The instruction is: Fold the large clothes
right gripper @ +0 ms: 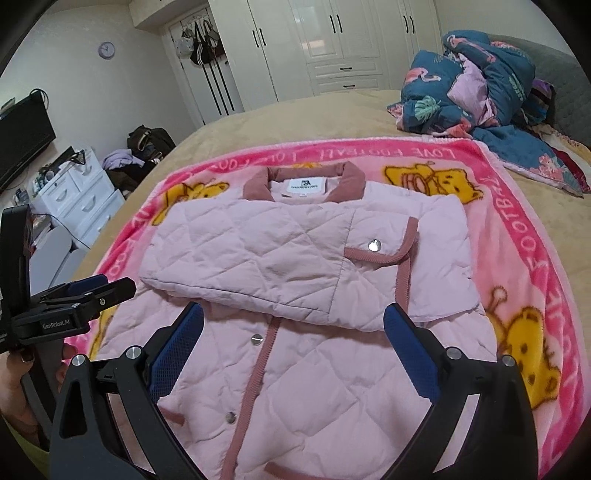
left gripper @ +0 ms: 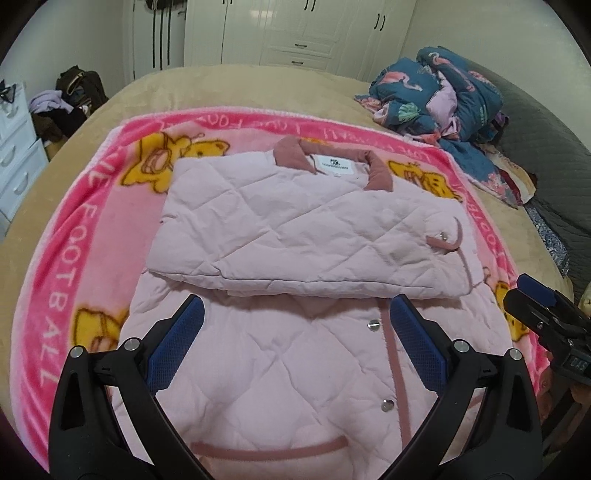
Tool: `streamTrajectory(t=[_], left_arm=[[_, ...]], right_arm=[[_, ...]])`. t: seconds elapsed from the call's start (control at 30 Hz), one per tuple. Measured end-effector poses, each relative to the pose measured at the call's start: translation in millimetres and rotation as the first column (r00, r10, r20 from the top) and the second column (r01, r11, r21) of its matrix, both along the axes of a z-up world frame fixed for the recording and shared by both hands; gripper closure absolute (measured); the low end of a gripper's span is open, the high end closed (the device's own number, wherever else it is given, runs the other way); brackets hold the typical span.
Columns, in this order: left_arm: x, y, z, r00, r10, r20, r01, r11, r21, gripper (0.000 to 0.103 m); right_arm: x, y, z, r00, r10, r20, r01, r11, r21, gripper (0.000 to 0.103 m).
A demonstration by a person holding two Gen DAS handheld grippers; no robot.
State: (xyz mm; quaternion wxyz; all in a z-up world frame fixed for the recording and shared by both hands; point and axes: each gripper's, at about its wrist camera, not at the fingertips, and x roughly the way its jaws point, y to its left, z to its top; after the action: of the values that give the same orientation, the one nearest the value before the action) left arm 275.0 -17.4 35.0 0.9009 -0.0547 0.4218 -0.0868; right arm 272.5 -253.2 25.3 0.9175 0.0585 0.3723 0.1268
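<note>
A pale pink quilted jacket (left gripper: 295,229) with a dusty-rose collar and trim lies front up on a pink cartoon blanket (left gripper: 70,280); both sleeves are folded across its chest. It also shows in the right wrist view (right gripper: 280,258). My left gripper (left gripper: 295,314) is open and empty, hovering over the jacket's lower half. My right gripper (right gripper: 293,321) is open and empty, also above the lower half. The right gripper shows at the right edge of the left wrist view (left gripper: 535,295). The left gripper shows at the left of the right wrist view (right gripper: 88,291).
The blanket (right gripper: 517,229) covers a tan bed (left gripper: 229,88). A crumpled blue flamingo quilt (left gripper: 443,99) lies at the bed's far right. White drawers (left gripper: 14,155), a clothes pile (left gripper: 70,103) and white wardrobes (left gripper: 295,33) stand beyond the bed.
</note>
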Motion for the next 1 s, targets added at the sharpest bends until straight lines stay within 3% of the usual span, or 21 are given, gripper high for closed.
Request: streamTrajectory(t=[0.5, 1.0], left_arm=[[-50, 2, 41, 0.996, -0.005, 0.094, 0.007, 1.000, -0.011, 0.008], [-89, 6, 67, 0.983, -0.019, 0.181, 0.021, 1.000, -0.004, 0.008]], right_arm=[[-51, 3, 46, 0.996, 0.013, 0.091, -0.015, 1.000, 0.022, 0.005], [-90, 6, 70, 0.987, 0.030, 0.155, -0.035, 0.999, 0.033, 0.004]])
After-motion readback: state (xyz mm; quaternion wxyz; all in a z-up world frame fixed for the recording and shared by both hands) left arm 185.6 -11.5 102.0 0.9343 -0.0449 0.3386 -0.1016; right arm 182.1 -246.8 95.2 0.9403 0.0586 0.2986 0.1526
